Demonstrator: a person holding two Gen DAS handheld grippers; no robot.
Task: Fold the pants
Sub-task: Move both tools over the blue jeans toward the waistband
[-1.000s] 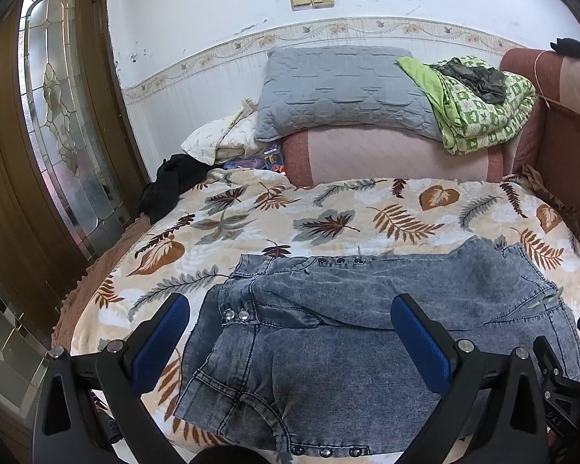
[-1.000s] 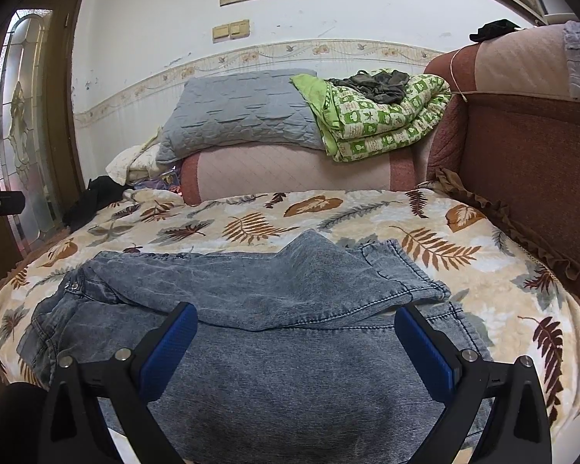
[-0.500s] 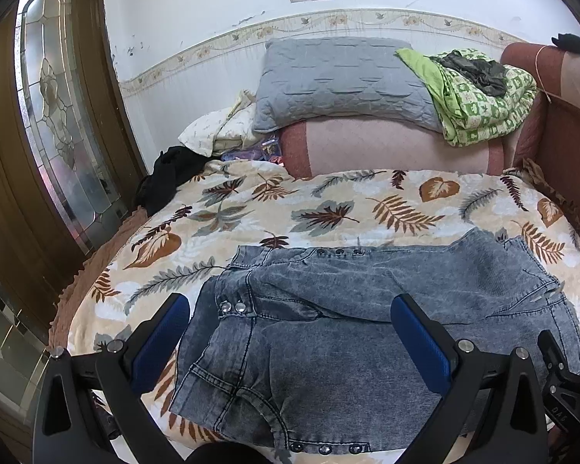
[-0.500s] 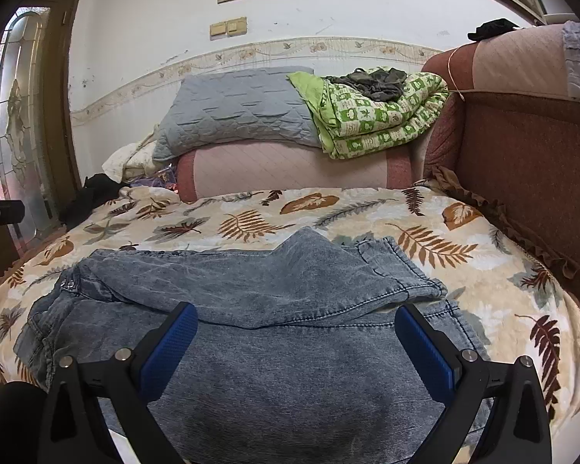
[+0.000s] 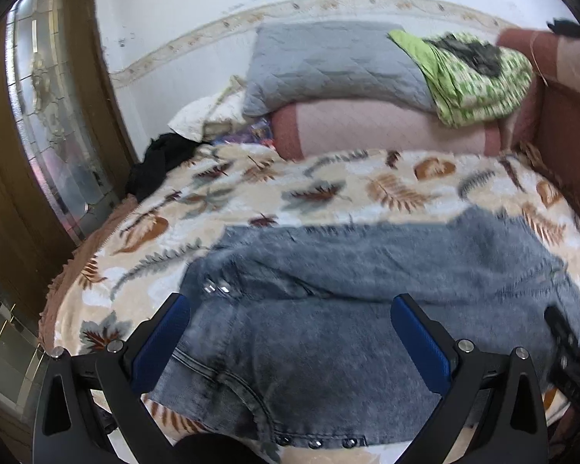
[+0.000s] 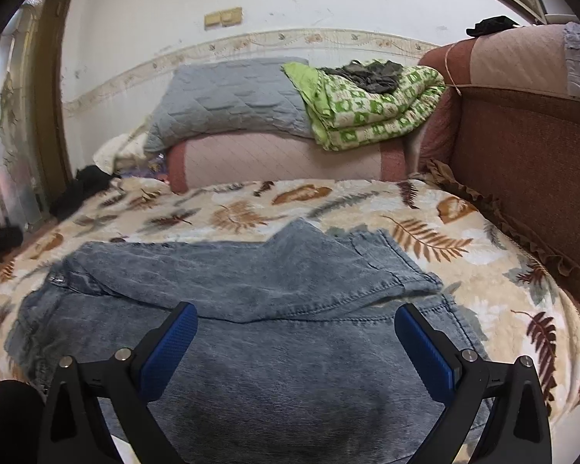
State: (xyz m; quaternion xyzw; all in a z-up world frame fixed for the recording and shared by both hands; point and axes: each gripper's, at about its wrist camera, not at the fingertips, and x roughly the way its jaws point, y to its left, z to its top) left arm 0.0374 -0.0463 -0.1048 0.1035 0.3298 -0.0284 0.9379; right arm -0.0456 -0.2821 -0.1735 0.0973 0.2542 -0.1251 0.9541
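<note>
The grey acid-washed denim pants (image 6: 274, 309) lay at 6 o'clock on the leaf-print blanket (image 6: 464, 243), folded once lengthwise; further folds remained. Left gripper (image 5: 290, 336) and right gripper (image 6: 295, 342) hovered wide, empty.

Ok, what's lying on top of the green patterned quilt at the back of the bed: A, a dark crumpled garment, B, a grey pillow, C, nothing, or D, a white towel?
A: a dark crumpled garment sits on top of the folded green patterned quilt, clearest in the right wrist view; the grey pillow lies beside the quilt, partly under its edge.
</note>
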